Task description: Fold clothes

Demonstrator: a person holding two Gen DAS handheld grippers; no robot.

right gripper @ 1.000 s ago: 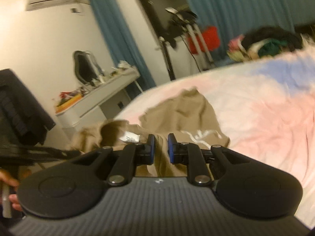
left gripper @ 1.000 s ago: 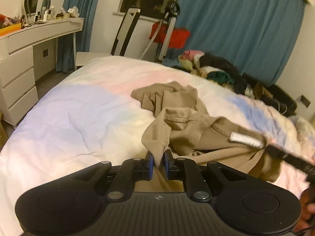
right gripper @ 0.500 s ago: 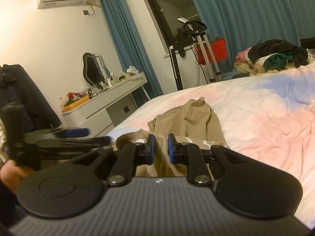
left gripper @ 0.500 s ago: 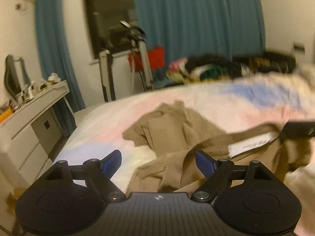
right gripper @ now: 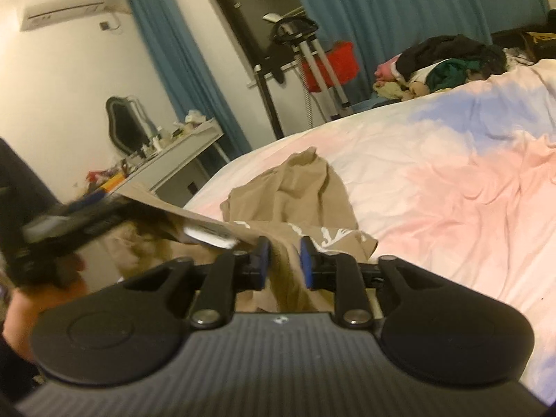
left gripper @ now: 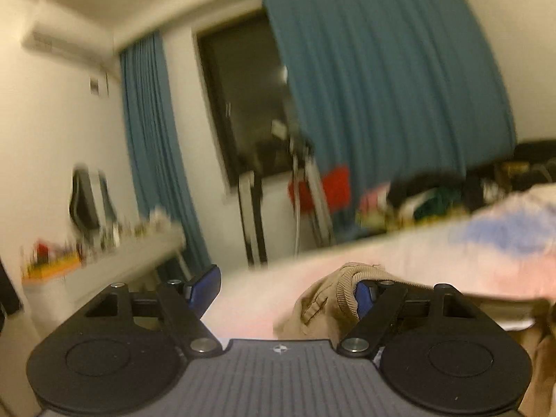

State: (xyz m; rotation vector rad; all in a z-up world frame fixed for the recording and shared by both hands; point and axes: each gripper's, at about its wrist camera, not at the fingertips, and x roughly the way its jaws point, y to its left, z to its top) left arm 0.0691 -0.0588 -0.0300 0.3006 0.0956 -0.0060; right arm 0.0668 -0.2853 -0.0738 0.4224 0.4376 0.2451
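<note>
We hold the right gripper (right gripper: 282, 260) with its blue pads (right gripper: 261, 255) drawn narrow and clamped on a bunched edge of the tan garment (right gripper: 295, 187); cloth fills the gap between the two pads. We hold the left gripper (left gripper: 288, 286) with its jaws spread wide. Its right pad (left gripper: 362, 293) touches a ribbed tan hem, and its left pad (left gripper: 205, 283) stands in free air, so it grips nothing.

In the right wrist view, the left gripper (right gripper: 62, 229) appears blurred at the near left, in a hand (right gripper: 38, 299), with a raised flap of the garment beside it. A white label (right gripper: 208, 234) shows on the inside of that flap.

The rest of the garment lies crumpled on the bed (right gripper: 451, 180), near its left edge, with one portion extending toward the far side. The bed cover is pink, white and blue.

Beyond the bed at far right we note a pile of clothes (right gripper: 441, 62). At far left stands a white dressing table (right gripper: 180, 153) with a mirror (right gripper: 121, 125). Teal curtains (right gripper: 399, 3) hang along the far wall.
</note>
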